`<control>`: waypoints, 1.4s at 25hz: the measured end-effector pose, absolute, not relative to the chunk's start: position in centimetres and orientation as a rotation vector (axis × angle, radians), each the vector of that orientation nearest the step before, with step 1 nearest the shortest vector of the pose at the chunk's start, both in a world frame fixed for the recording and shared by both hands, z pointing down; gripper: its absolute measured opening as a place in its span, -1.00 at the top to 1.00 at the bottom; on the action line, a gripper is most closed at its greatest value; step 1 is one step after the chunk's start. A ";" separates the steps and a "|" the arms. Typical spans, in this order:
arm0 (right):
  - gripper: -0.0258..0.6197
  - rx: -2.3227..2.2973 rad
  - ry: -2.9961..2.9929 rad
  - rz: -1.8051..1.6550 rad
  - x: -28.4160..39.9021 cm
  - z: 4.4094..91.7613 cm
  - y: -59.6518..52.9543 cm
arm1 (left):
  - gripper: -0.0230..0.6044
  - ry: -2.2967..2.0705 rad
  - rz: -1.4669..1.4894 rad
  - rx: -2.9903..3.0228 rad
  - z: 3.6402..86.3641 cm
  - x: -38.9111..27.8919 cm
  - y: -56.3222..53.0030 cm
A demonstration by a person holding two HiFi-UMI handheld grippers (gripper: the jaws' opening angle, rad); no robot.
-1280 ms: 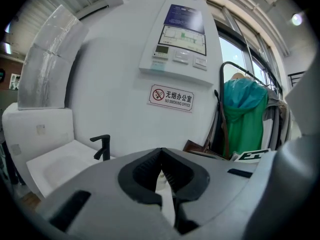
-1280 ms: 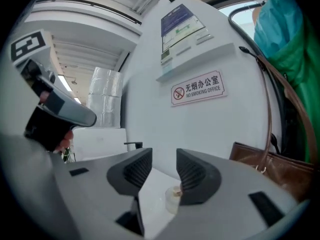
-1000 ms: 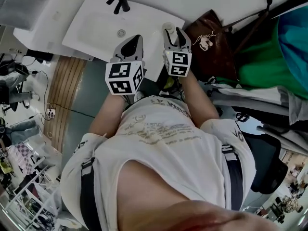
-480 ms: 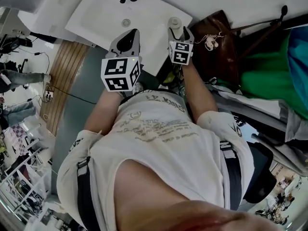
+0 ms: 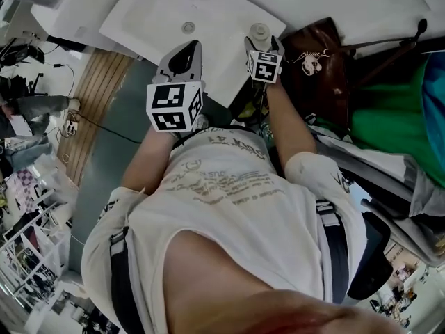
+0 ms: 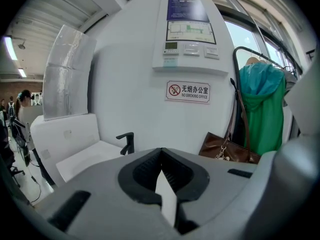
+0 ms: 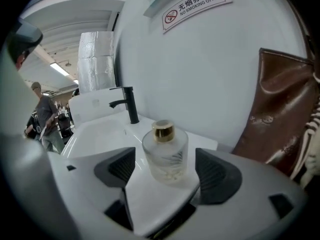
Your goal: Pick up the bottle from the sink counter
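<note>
The right hand-held gripper [image 7: 167,173] is opening its jaws around the bottle [image 7: 165,151], which is standing untouched on the white table [image 5: 233,68] at 3 o'clock from the sink [image 5: 156,21], while the left hand-held gripper [image 6: 161,160] is pressing its empty jaws together.

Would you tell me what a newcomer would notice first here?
A frosted bottle with a gold cap stands on the sink counter, framed by the right gripper, whose jaws are opening without touching it. Behind it rises a black tap; a brown bag is at the right.
</note>
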State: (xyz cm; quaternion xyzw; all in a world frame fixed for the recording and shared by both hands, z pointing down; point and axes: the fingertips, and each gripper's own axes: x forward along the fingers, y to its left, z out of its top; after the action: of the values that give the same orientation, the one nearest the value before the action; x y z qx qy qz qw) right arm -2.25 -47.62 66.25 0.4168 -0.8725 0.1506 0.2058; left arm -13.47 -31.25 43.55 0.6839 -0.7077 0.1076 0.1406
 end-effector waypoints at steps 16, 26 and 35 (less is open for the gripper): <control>-0.14 1.167 -2.329 0.382 -4.2 68.9 -50.2 | 0.86 -2.084 0.383 1.906 44.7 -15.9 -30.2; -0.14 1.176 -2.240 0.361 -4.0 68.8 -50.7 | 0.86 -2.091 0.384 1.914 44.4 -16.4 -30.6; -0.13 1.149 -2.217 0.328 -3.5 68.9 -49.5 | 0.86 -2.085 0.375 1.936 44.1 -16.2 -30.7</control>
State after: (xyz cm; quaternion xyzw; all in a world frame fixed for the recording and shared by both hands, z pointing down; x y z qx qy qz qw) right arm -3.51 -49.52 68.87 0.4342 -0.8379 0.1241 0.3066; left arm -16.21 -30.67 44.12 0.6682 -0.7200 0.1296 0.1354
